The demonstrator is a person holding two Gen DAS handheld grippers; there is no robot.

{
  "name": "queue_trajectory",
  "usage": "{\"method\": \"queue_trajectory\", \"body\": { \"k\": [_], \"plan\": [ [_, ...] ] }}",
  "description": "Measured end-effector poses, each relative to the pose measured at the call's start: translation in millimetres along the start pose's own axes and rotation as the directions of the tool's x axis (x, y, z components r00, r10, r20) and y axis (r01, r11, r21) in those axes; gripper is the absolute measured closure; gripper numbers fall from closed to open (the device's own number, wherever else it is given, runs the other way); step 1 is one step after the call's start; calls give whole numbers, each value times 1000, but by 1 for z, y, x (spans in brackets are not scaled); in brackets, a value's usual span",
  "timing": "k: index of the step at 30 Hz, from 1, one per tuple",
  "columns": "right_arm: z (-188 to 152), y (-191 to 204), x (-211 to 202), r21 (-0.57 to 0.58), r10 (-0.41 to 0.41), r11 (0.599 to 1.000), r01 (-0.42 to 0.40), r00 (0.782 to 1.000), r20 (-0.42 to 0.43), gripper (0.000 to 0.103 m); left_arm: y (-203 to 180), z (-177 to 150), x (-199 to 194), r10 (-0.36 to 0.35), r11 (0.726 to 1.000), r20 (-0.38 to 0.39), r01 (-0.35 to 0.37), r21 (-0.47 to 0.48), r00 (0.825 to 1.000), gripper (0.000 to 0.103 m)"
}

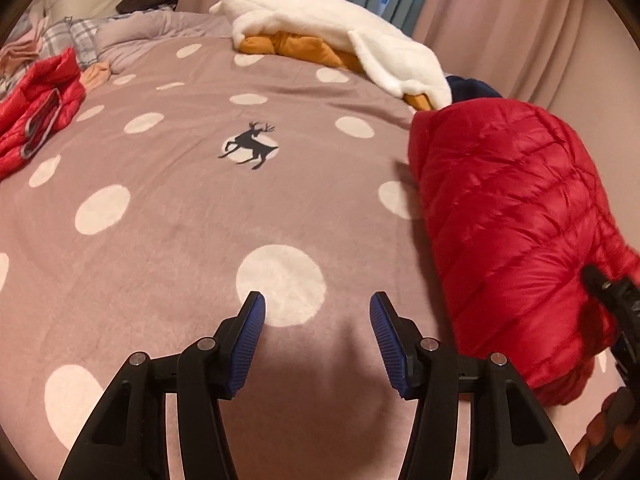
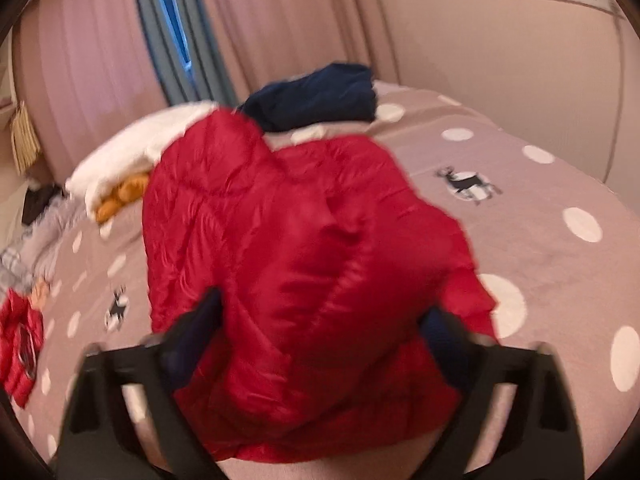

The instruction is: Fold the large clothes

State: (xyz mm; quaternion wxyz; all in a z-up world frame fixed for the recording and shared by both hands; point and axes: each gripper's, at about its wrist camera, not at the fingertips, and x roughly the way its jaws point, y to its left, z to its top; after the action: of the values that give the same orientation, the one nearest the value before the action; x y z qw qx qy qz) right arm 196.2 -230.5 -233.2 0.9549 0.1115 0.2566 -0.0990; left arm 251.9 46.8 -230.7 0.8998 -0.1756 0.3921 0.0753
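Observation:
A folded red down jacket [image 1: 516,224] lies on the right of the dotted mauve blanket [image 1: 180,240]. My left gripper [image 1: 316,312] is open and empty, low over the blanket to the left of the jacket. My right gripper [image 1: 608,292] shows at the jacket's near right end. In the right wrist view the red jacket [image 2: 304,256] bulges between the widely spread fingers of my right gripper [image 2: 320,312]; the fingers flank the thick bundle. This view is blurred.
A second red garment [image 1: 36,108] lies at the far left. A white fleece [image 1: 340,28] over an orange garment [image 1: 296,46] lies at the back, with a navy garment [image 2: 316,96] beside it. Pink curtains [image 1: 500,12] hang behind the bed.

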Motion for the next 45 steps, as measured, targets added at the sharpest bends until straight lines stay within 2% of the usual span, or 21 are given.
{"method": "queue_trajectory", "body": {
  "k": [1, 3, 4, 11, 18, 22, 25, 30, 33, 38, 39, 41, 43, 45],
  "plan": [
    [-2, 1, 2, -6, -4, 1000, 4, 1000, -4, 59, 1, 0, 1, 5, 1000, -1, -5, 1, 1000, 48],
    [-5, 4, 0, -33, -30, 999, 31, 999, 28, 72, 1, 0, 3, 16, 1000, -7, -16, 3, 1000, 48],
    [-6, 4, -3, -40, -33, 999, 34, 998, 46, 76, 1, 0, 3, 17, 1000, -8, -17, 2, 1000, 48],
    [1, -26, -34, 36, -20, 999, 16, 994, 106, 80, -3, 1, -6, 20, 1000, 14, -20, 9, 1000, 48],
    [-8, -74, -58, 142, -89, 987, 74, 990, 105, 80, -16, -3, -13, 18, 999, 33, -19, 32, 999, 48],
    [-26, -102, -38, 200, -150, 970, 140, 988, 38, 72, -23, -7, -11, 11, 999, 17, -11, 44, 1000, 48],
    [-42, -109, -8, 172, -207, 963, 205, 978, -6, 72, -27, -11, -8, 11, 999, 2, -11, 50, 1000, 48],
    [-44, -113, 10, 201, -179, 963, 182, 983, -32, 73, -32, -13, -5, 14, 998, -9, -14, 62, 1000, 48],
    [-42, -110, 18, 184, -196, 963, 199, 980, -34, 73, -34, -13, -5, 11, 998, -16, -10, 57, 1000, 48],
    [-39, -110, 10, 187, -171, 967, 175, 985, -36, 68, -39, -11, -13, 1, 998, -9, -1, 70, 1000, 48],
    [-37, -113, 4, 194, -142, 970, 147, 989, -39, 64, -41, -10, -16, 4, 997, 5, -4, 79, 1000, 48],
    [-30, -117, -5, 211, -118, 969, 127, 992, -52, 47, -47, -6, -21, 8, 996, 33, -11, 85, 999, 48],
    [-22, -123, -23, 246, -125, 960, 135, 991, -55, 27, -54, 0, -23, -7, 996, 52, 2, 84, 999, 48],
    [-12, -124, -42, 255, -118, 960, 118, 993, -15, 25, -64, 7, -23, -28, 995, 68, 21, 93, 997, 48]
  ]
}}
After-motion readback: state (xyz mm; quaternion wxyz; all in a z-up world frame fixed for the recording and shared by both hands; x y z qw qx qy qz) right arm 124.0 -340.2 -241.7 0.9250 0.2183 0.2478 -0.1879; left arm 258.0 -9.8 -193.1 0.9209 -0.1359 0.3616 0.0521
